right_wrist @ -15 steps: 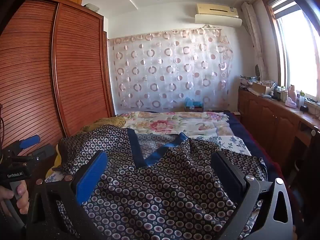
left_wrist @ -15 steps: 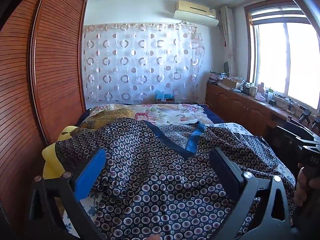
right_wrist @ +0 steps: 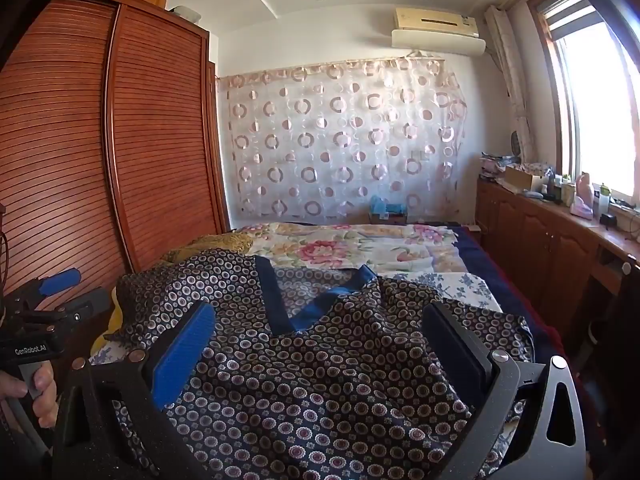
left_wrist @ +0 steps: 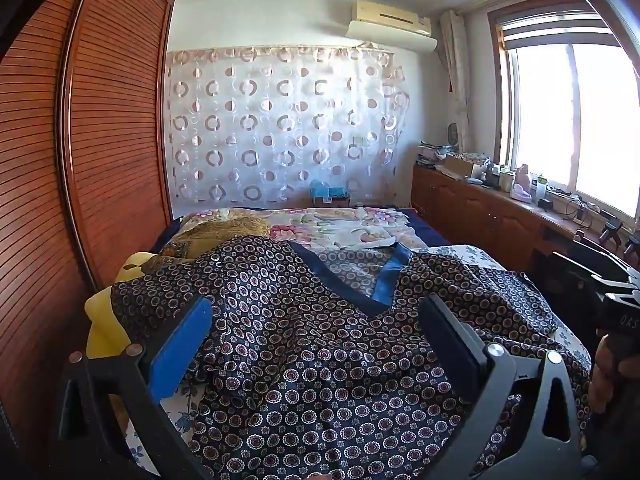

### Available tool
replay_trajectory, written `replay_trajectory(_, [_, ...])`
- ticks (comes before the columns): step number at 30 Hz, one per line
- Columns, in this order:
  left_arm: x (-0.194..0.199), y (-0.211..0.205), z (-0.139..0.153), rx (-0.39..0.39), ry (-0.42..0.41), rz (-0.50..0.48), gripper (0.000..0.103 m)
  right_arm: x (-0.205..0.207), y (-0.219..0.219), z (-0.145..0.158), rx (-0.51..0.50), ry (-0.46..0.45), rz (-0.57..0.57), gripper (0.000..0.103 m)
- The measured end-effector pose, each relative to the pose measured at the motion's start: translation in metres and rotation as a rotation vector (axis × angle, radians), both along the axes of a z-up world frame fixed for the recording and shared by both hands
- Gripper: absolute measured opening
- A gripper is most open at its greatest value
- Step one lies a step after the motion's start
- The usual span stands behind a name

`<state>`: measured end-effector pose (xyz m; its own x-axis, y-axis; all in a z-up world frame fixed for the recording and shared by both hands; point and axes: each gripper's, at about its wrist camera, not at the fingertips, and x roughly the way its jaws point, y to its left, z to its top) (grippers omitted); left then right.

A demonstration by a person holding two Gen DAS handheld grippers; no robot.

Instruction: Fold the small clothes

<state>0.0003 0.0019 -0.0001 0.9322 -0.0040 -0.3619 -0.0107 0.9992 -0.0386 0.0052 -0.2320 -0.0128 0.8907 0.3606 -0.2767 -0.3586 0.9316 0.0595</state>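
A dark navy garment (left_wrist: 304, 320) with small circle prints and a blue V-neck band lies spread and rumpled on the bed; it also shows in the right wrist view (right_wrist: 320, 368). My left gripper (left_wrist: 316, 316) is open and empty, held just above the garment's near part. My right gripper (right_wrist: 320, 320) is open and empty, also above the near part. The right gripper shows at the right edge of the left wrist view (left_wrist: 616, 300), and the left gripper at the left edge of the right wrist view (right_wrist: 44, 312).
The bed (right_wrist: 476, 284) has a floral sheet and a floral quilt (right_wrist: 352, 244) at the far end. A yellow cushion (left_wrist: 104, 320) lies at the bed's left side. A slatted wooden wardrobe (left_wrist: 80, 160) stands left. Low wooden cabinets (left_wrist: 488, 216) with clutter run along the right under the window.
Both grippers have tilted or lifted slightly, so the garment sits a little lower in each view. The garment has not moved.
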Motion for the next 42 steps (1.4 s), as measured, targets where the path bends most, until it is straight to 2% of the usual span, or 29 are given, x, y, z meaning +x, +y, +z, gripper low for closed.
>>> replay_trajectory(42, [-0.0034,0.0003,0.001,0.008,0.004,0.001,0.103,-0.0001,0.002,0.0005,-0.005,0.008,-0.001,0.103])
